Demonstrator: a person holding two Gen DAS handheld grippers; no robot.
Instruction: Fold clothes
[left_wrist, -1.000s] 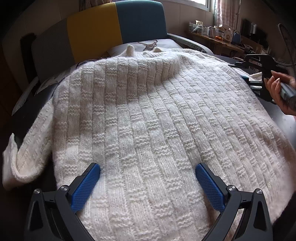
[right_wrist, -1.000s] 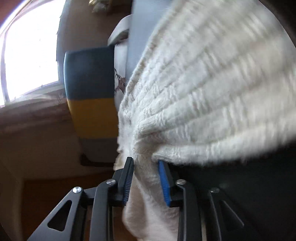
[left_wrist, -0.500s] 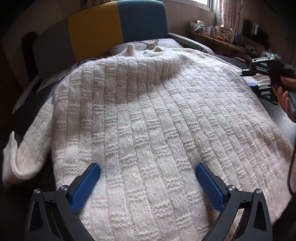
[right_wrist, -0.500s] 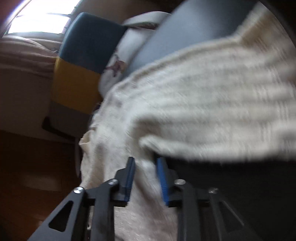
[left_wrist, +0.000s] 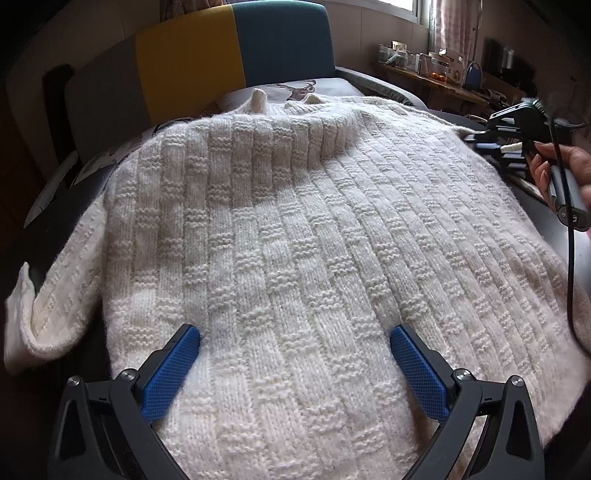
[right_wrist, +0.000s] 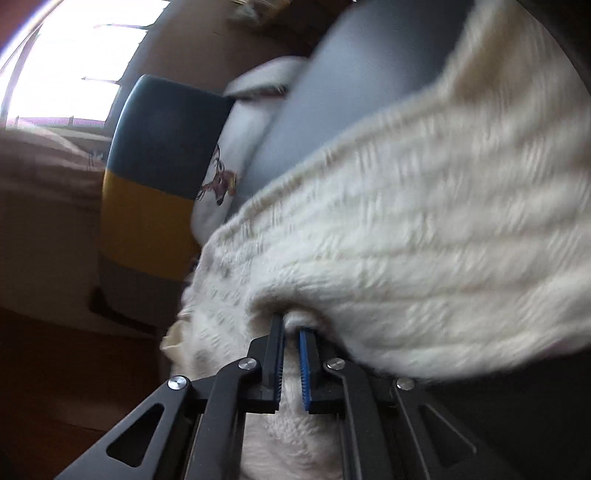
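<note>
A cream chunky-knit sweater lies spread flat on a dark table, collar at the far end. Its left sleeve droops over the table's left edge. My left gripper hovers open over the near part of the sweater, with its blue pads wide apart and nothing clamped. At the sweater's far right edge, a hand holds my right gripper. In the right wrist view the right gripper has its jaws closing tight, pinching a bunched fold of the sweater between the pads.
A chair with a yellow and blue back stands behind the table, with a deer-print cushion on its seat. A cluttered wooden desk lies at the far right under a window. The dark table edge shows at the right.
The right gripper's jaws have narrowed onto the sweater's edge, and it has rolled and risen a little with the fabric. The left gripper has not moved.
</note>
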